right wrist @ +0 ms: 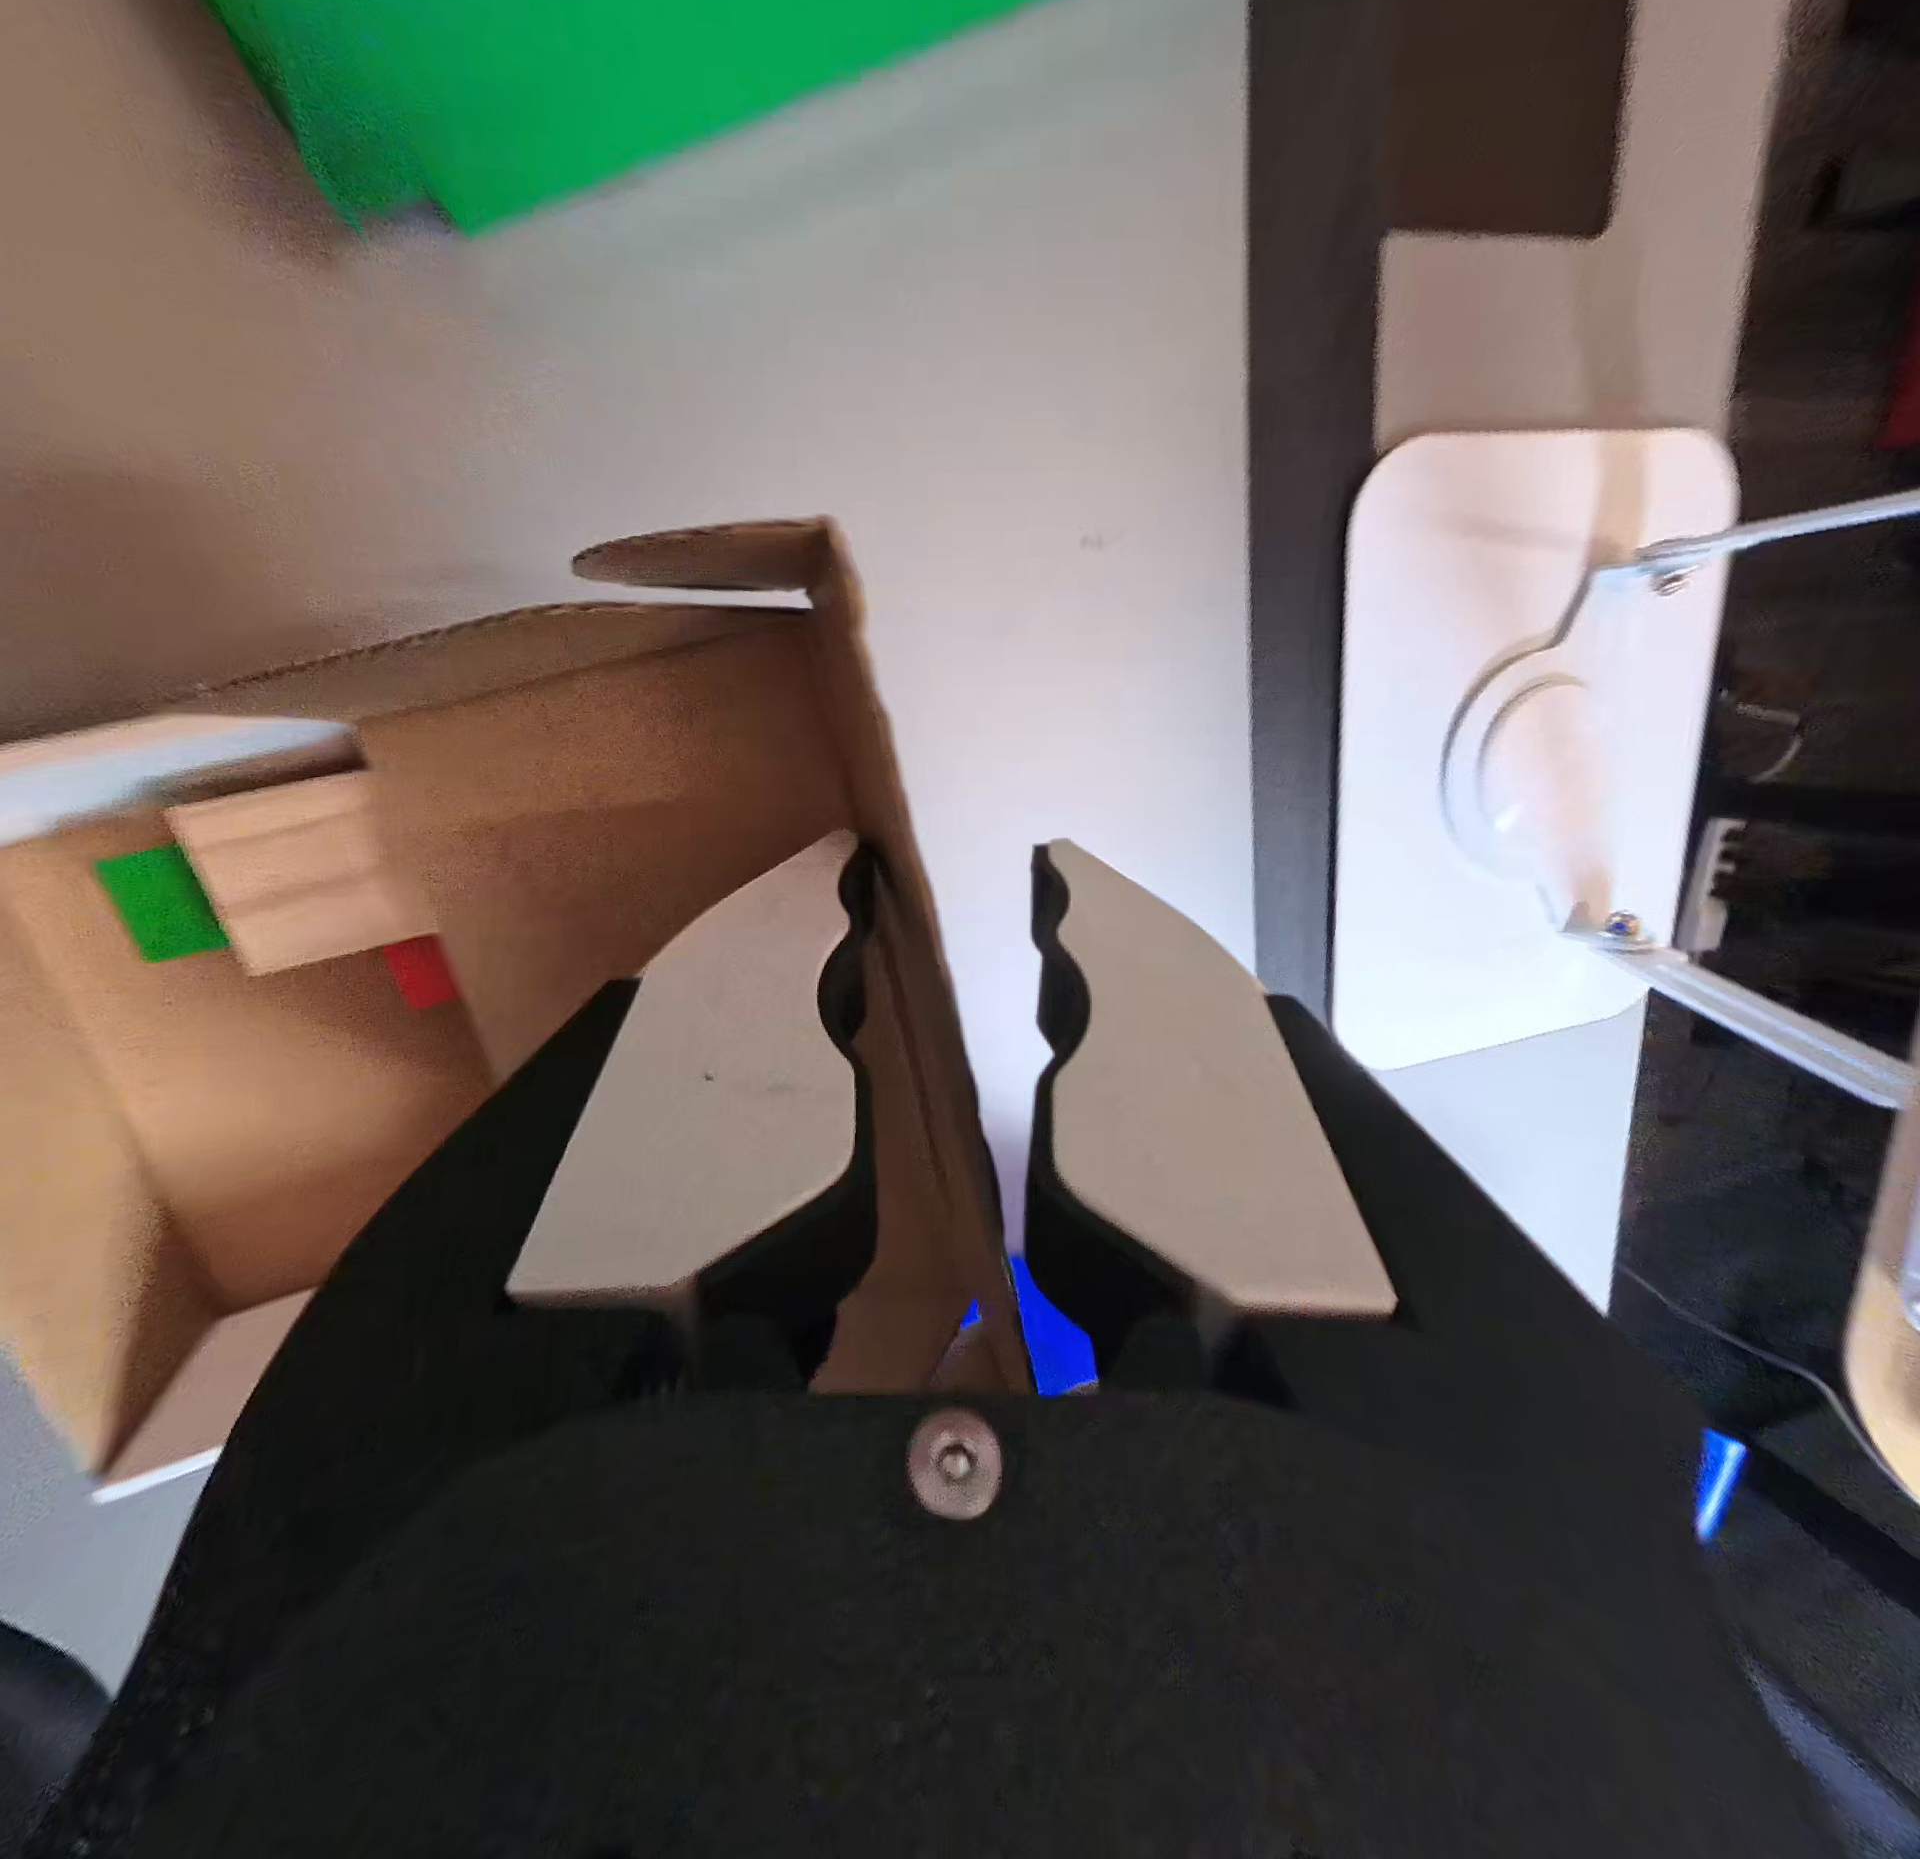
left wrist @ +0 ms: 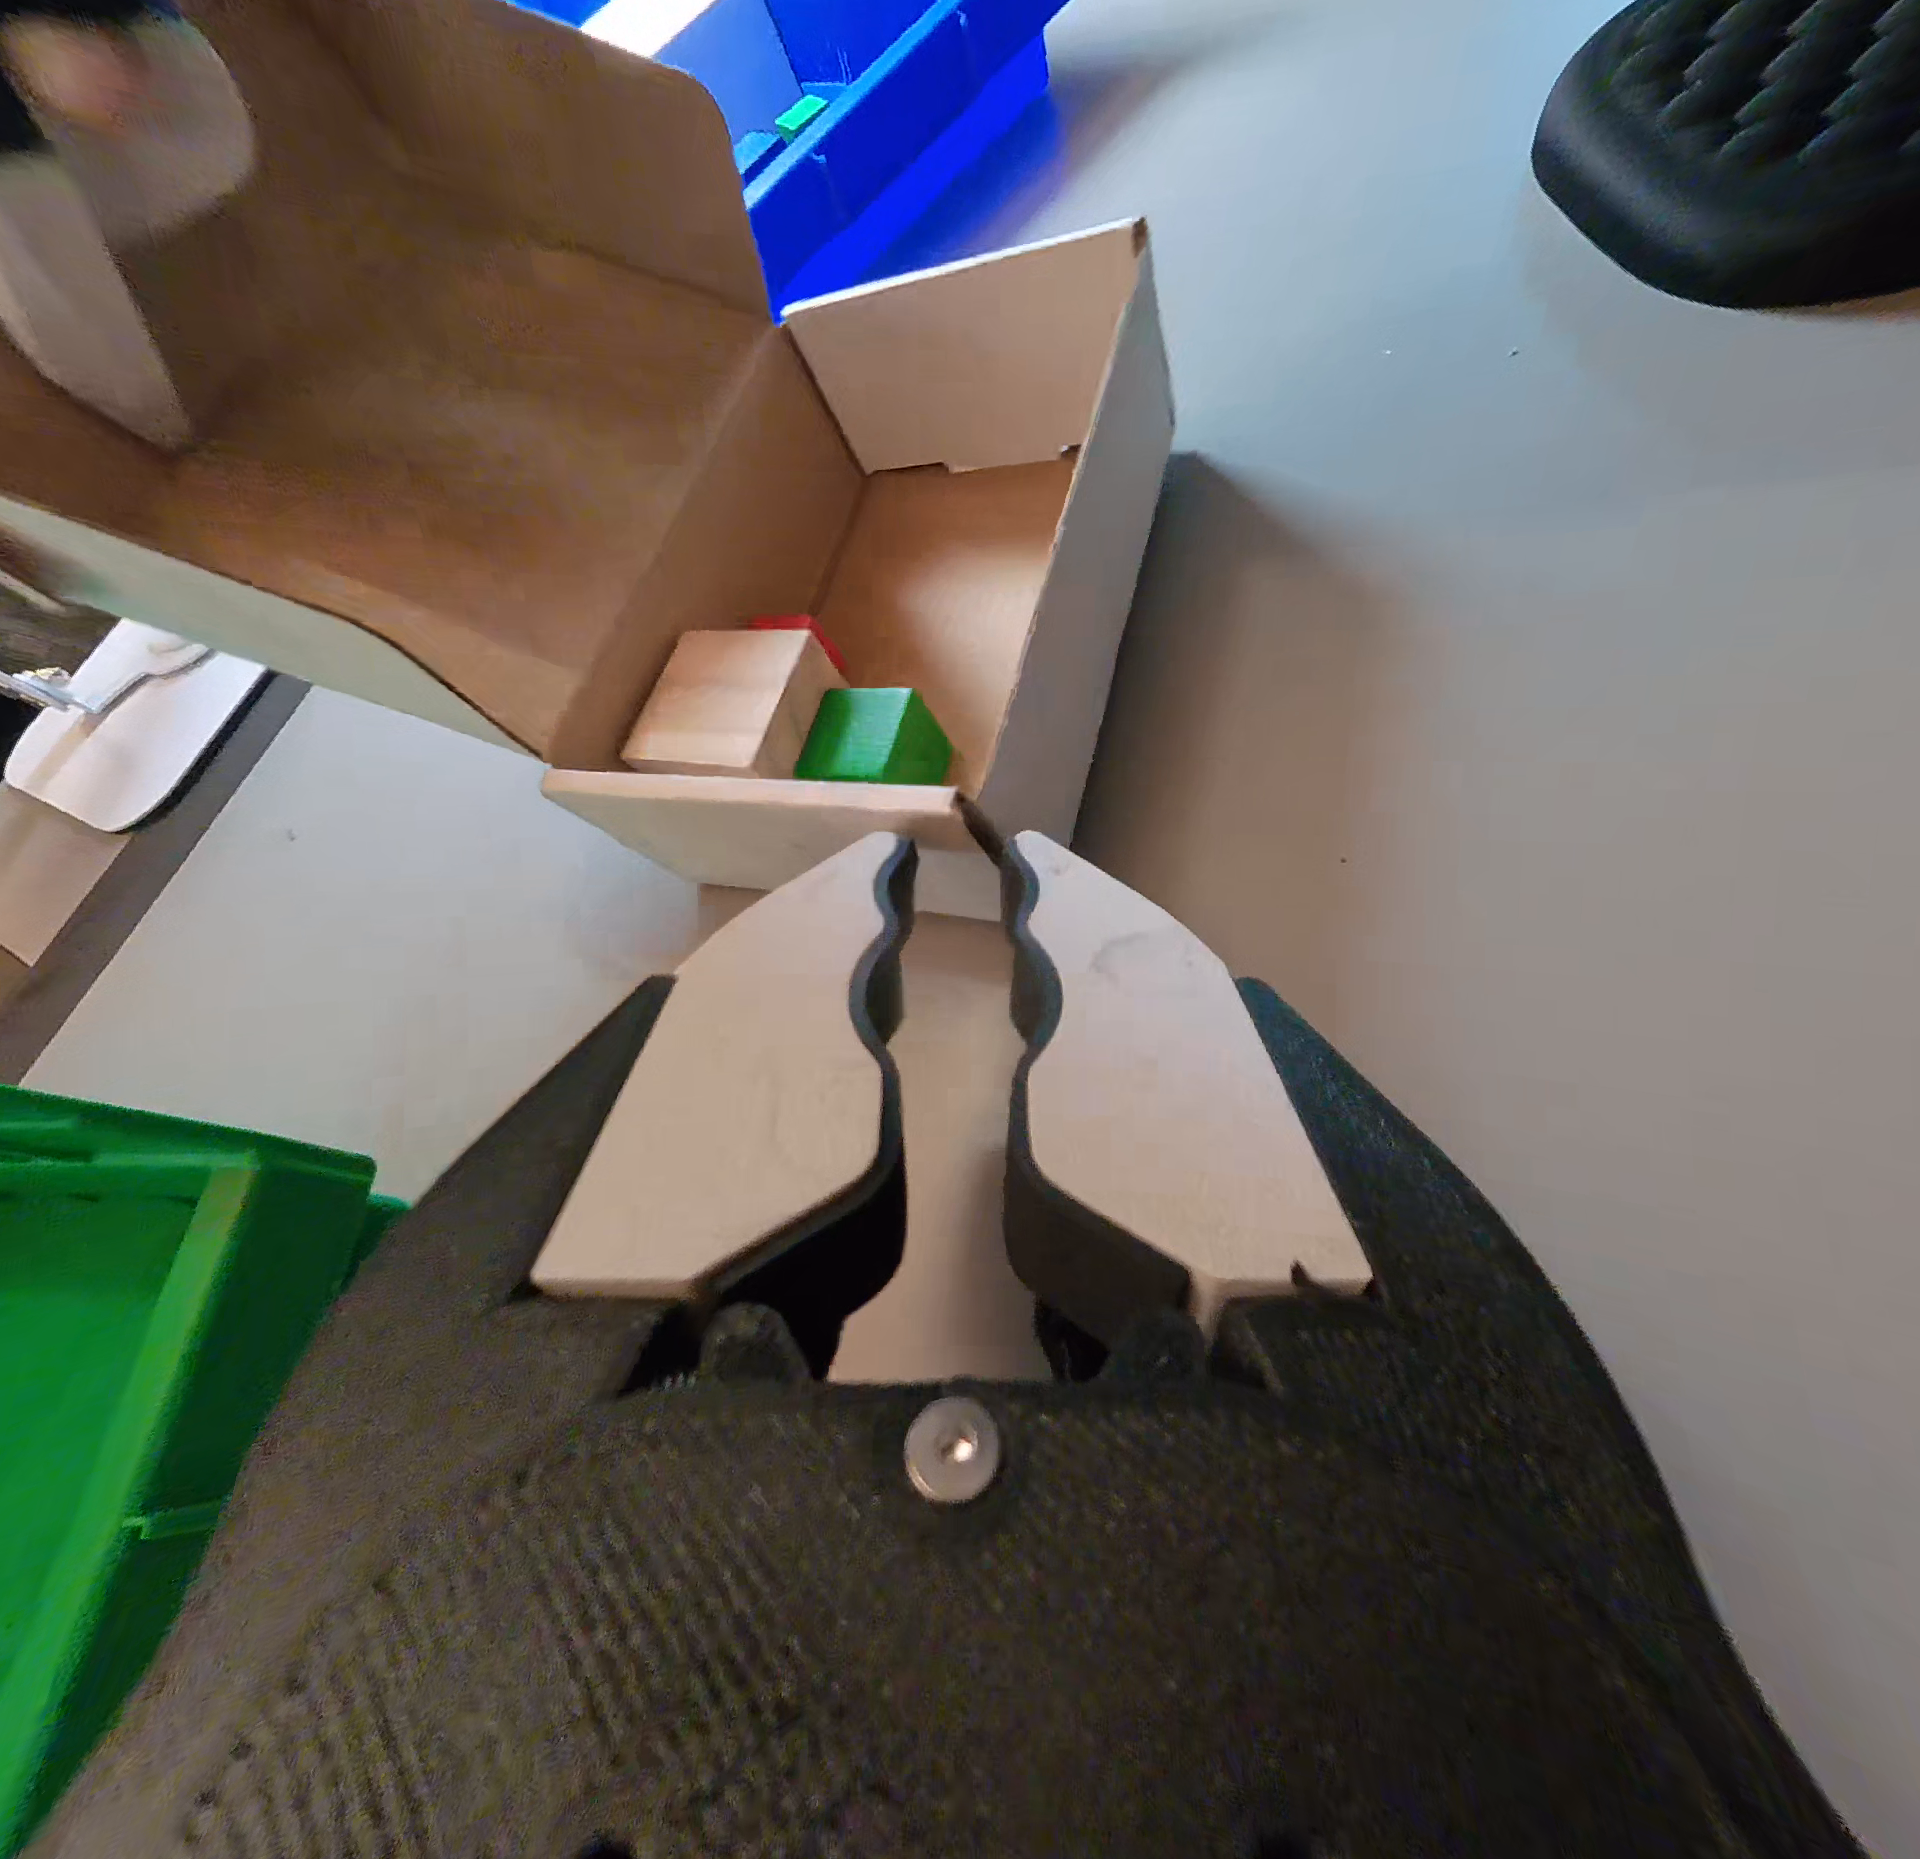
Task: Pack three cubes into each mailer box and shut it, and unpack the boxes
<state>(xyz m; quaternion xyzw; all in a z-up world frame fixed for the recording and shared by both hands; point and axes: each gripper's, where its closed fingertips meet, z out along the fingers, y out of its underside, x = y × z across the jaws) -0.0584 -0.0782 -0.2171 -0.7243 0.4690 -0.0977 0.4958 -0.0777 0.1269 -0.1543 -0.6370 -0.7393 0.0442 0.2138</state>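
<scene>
An open cardboard mailer box (left wrist: 1101, 562) stands on the white table with its lid (left wrist: 468, 355) raised. Inside lie a wooden cube (left wrist: 727, 697), a green cube (left wrist: 873, 734) and a red cube (left wrist: 800, 627), which is mostly hidden behind the wooden one. My left gripper (left wrist: 958, 851) is at the box's near front corner, jaws slightly apart and empty. My right gripper (right wrist: 951, 846) is open, with the lid's side flap (right wrist: 904, 978) between its jaws and resting against the left finger. The right wrist view also shows the wooden cube (right wrist: 291, 874), green cube (right wrist: 156, 900) and red cube (right wrist: 421, 973).
A blue bin (left wrist: 914, 95) sits behind the box. A green bin (left wrist: 125, 1342) is at the near left and also shows in the right wrist view (right wrist: 623, 64). A black chair seat (left wrist: 1745, 126) is beyond the table. A white plate with a metal bracket (right wrist: 1507, 749) is at the table edge. Some 20 cm of space lies between my two pairs of fingers.
</scene>
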